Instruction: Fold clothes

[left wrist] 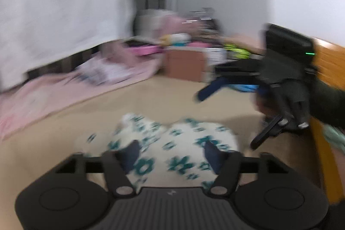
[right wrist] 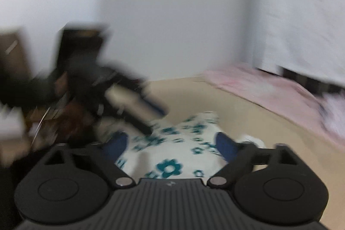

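The white garment with teal flowers [left wrist: 172, 143] lies bunched on the beige surface [left wrist: 172, 96]. The left gripper [left wrist: 170, 151] and the right gripper [right wrist: 170, 143] both hover over it with jaws spread wide, gripping nothing. Everything is motion-blurred. A brown box [left wrist: 185, 66] sits beyond, contents unreadable.

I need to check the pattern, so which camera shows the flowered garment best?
The right wrist view: the flowered garment shows its teal flowers sharpest there. The left wrist view shows the garment more blurred, its print smeared.
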